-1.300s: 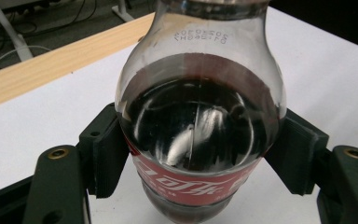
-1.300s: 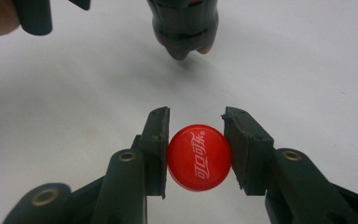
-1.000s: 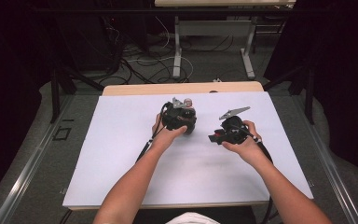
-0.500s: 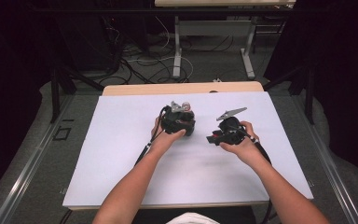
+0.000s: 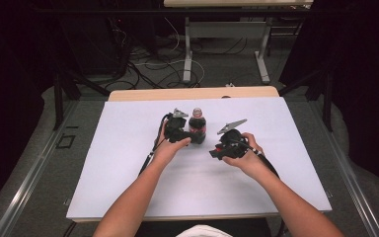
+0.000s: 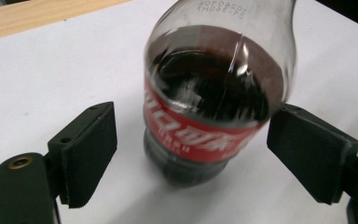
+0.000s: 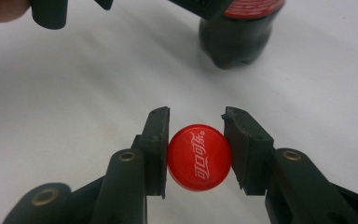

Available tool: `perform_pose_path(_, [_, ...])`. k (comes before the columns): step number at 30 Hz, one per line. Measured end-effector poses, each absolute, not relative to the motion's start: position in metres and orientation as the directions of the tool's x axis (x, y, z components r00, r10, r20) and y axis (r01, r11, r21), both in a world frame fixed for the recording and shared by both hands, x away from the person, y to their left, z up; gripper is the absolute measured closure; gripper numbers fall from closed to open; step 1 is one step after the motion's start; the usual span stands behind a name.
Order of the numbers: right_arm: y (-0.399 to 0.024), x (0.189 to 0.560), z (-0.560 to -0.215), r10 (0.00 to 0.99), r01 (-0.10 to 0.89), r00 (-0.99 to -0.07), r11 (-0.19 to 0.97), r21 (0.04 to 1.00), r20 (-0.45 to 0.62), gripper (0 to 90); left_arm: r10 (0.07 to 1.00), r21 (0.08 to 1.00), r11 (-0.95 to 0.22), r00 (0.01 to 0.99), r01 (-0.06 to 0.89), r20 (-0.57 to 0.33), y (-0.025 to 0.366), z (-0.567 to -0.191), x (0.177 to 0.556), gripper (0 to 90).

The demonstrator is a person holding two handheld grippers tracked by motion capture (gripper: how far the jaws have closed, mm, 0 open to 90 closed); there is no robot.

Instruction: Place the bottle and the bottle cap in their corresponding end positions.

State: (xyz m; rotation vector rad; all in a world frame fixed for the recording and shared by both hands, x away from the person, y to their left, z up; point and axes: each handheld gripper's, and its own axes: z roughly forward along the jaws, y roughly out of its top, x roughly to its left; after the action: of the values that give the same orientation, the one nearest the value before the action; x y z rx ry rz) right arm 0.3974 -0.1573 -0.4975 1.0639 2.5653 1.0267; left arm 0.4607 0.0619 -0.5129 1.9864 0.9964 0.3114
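The bottle's (image 6: pixel 214 93) mouth runs off the top of the left gripper view, so its neck end is cut off there, and in the right gripper view just the dark base of it (image 7: pixel 235 39) pokes in under the top edge, with part of the left gripper blurred in front. From the high view the bottle (image 5: pixel 197 126) stands upright on the white table cover (image 5: pixel 128 168), near the middle toward the far side, and whether its mouth is bare is too small to tell. The left gripper (image 5: pixel 180 133) sits right beside it, and its jaws have just been opening: the left gripper view (image 6: pixel 191 154) has the bottle between the pads with a clear gap on the one side, the pad (image 6: pixel 307 149) on the other side right at the glassy wall, contact uncertain. A second ago, in the high view, that gripper covered the bottle almost entirely; now the bottle shows clearly beside it. The right gripper (image 5: pixel 222 148) has slid a little nearer the person and lower on the cover since then. Up close, the right gripper view (image 7: pixel 198 149) gives what the high view cannot: a red cap (image 7: pixel 199 157), white lettering facing up, pinched firmly between the two pads, well apart from the bottle. Past the table the floor cables (image 5: pixel 143 59) lie tangled.
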Motion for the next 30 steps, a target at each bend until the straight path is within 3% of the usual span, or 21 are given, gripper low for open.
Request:
perform_pose_path(5, [-0.142, 0.393, -0.507, 0.654, 0.552, -0.75, 0.537, 0.638, 0.099, 61.1, 0.752, 0.803, -0.265, 0.635, 0.535, -0.175, 0.08, -0.51, 0.453, 15.2])
perform_pose_path(12, [-0.124, 0.387, -0.519, 0.617, 0.531, -0.78, 0.563, 0.633, 0.106, 61.1, 0.749, 0.814, -0.246, 0.636, 0.525, -0.184, 0.101, -0.507, 0.437, 3.6])
perform_pose_path(18, [-0.111, 0.38, -0.531, 0.587, 0.508, -0.802, 0.576, 0.64, 0.108, 61.1, 0.734, 0.826, -0.189, 0.635, 0.532, -0.241, 0.115, -0.502, 0.421, 1.7])
perform_pose_path(21, [-0.105, 0.376, -0.537, 0.579, 0.5, -0.809, 0.588, 0.636, 0.101, 61.0, 0.751, 0.832, -0.213, 0.631, 0.512, -0.196, 0.118, -0.501, 0.414, 1.4])
perform_pose_path(23, [-0.102, 0.375, -0.539, 0.579, 0.503, -0.809, 0.591, 0.631, 0.101, 61.0, 0.739, 0.826, -0.192, 0.632, 0.53, -0.233, 0.12, -0.501, 0.41, 1.4])
perform_pose_path(30, [-0.098, 0.377, -0.544, 0.571, 0.486, -0.817, 0.608, 0.627, 0.079, 59.5, 0.747, 0.831, -0.196, 0.628, 0.521, -0.218, 0.128, -0.502, 0.4, 0.7])
